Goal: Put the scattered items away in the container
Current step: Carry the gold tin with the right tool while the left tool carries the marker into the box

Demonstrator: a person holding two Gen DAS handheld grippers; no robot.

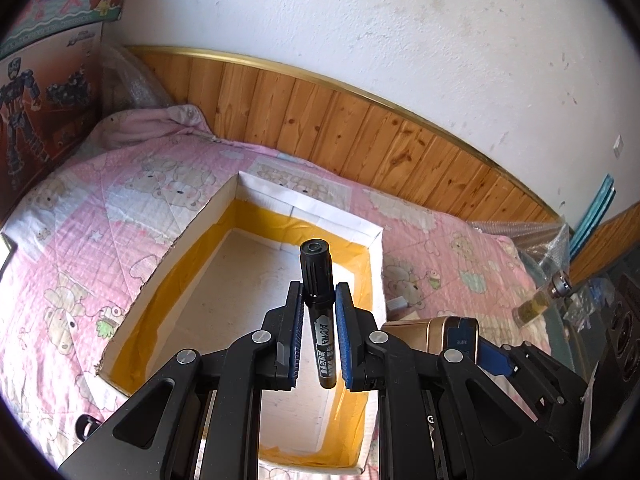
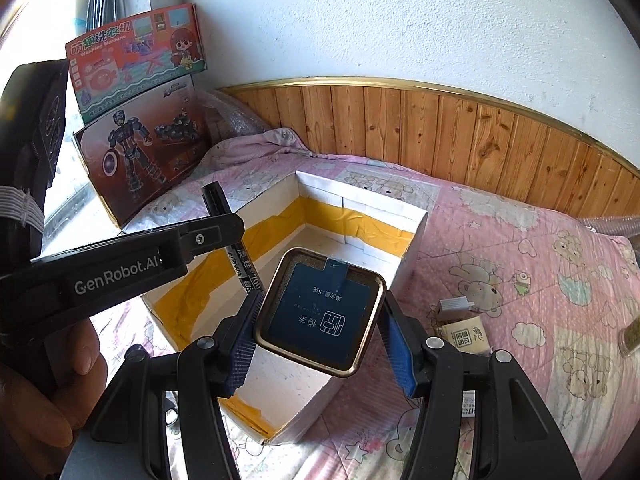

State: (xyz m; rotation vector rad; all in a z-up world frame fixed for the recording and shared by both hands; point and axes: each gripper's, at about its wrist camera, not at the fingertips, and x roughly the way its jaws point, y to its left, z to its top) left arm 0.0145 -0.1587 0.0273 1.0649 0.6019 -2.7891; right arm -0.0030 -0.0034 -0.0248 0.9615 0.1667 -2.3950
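My left gripper (image 1: 318, 300) is shut on a black marker pen (image 1: 318, 280), which stands upright between the blue pads above the open white box (image 1: 308, 204) with yellow tape inside. The right wrist view shows that same left gripper (image 2: 224, 220) and its marker pen (image 2: 244, 264) from the side, over the white box (image 2: 360, 200). My right gripper (image 2: 320, 320) is shut on a square gold tin with a dark blue label (image 2: 324, 312), held over the box's near right corner. The tin (image 1: 432, 330) also peeks in at the right of the left wrist view.
The box sits on a pink cartoon-print bedspread (image 2: 520, 248). A small carton (image 2: 464, 334) and a white adapter (image 2: 454, 305) lie on it to the right, with a small jar (image 1: 536, 304) further right. Toy boxes (image 2: 140, 92) lean at the left. A wood-panelled wall (image 2: 440, 132) runs behind.
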